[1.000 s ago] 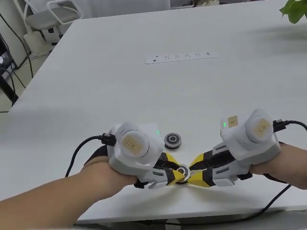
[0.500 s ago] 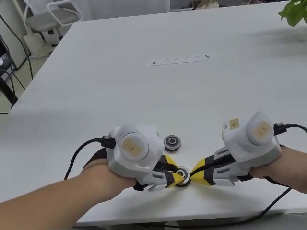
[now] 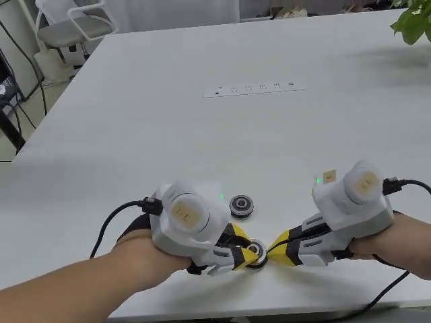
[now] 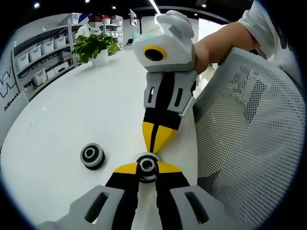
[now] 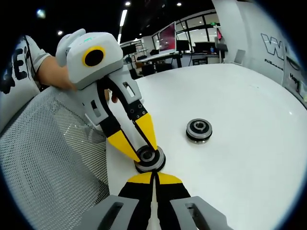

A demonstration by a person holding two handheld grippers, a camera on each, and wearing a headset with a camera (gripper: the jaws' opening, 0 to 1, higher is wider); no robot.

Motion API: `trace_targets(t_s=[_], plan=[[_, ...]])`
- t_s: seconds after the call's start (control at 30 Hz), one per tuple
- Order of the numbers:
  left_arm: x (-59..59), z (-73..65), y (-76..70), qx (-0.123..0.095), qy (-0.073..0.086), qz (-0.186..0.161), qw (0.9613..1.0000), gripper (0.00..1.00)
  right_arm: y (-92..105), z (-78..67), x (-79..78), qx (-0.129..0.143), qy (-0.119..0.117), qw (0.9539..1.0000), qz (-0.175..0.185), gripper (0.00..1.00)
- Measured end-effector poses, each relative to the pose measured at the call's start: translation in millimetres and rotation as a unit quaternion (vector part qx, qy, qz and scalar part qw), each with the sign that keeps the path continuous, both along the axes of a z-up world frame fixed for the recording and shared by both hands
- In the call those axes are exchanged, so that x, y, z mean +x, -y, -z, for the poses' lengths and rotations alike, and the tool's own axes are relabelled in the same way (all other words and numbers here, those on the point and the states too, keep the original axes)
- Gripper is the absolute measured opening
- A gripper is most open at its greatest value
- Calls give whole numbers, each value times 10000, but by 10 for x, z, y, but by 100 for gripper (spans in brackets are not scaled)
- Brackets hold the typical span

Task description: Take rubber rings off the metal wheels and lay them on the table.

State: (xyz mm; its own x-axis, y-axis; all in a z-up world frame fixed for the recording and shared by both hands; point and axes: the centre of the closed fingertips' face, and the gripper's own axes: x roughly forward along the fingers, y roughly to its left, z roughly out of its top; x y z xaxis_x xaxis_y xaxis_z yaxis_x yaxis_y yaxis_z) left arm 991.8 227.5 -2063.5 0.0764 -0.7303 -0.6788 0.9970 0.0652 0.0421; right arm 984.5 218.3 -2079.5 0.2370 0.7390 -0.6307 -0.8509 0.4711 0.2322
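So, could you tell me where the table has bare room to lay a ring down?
The broad white stretch of table between the power strip and the loose wheel is bare, as is the far side past the strip. It is crowded at the near edge, where the left gripper and right gripper meet on the held wheel.

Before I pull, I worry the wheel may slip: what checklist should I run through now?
1. Left gripper clamped across the held wheel: ok.
2. Right gripper tips at that wheel's rim, jaws together: ok.
3. Rubber ring actually caught by the right gripper: cannot tell.
4. Spare wheel apart from both grippers: ok.
5. Held wheel well back from the edge of the table: not ok, it is near the edge.
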Motion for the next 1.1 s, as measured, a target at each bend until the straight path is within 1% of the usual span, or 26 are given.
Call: trace_targets(t_s=[0.17, 0.33, 0.57, 0.6, 0.63, 0.67, 0.77, 0.83, 0.9, 1.03, 1.1], plan=[[-2, -1, 1, 4, 1, -2, 10000, 7, 21, -31, 14, 165, -106, 9997, 163, 0], [-2, 0, 2, 13, 11, 7, 10000, 7, 24, -42, 17, 250, -178, 9992, 247, 0], [2, 1, 1, 16, 14, 1, 10000, 8, 34, -67, 25, 450, -330, 9975, 425, 0], [3, 2, 1, 17, 15, 2, 10000, 8, 47, -74, 56, 474, -293, 9972, 504, 0], [4, 2, 1, 18, 14, 0, 10000, 8, 42, -89, 59, 569, -378, 9962, 539, 0], [5, 2, 2, 16, 16, -3, 10000, 7, 24, -114, 71, 719, -475, 9941, 664, 0], [7, 2, 4, 25, 28, 0, 10000, 7, 25, -98, 57, 669, -474, 9946, 643, 0], [8, 2, 5, 30, 32, -4, 10000, 7, 4, -134, 44, 816, -585, 9924, 714, 0], [9, 3, 6, 33, 35, -6, 10000, 7, -3, -134, 35, 823, -600, 9921, 731, 0], [10, 2, 7, 34, 37, -16, 10000, 7, -30, -157, 16, 955, -730, 9894, 811, 0], [10, 2, 8, 37, 40, -21, 10000, 7, -35, -160, 14, 969, -754, 9889, 836, 0]])
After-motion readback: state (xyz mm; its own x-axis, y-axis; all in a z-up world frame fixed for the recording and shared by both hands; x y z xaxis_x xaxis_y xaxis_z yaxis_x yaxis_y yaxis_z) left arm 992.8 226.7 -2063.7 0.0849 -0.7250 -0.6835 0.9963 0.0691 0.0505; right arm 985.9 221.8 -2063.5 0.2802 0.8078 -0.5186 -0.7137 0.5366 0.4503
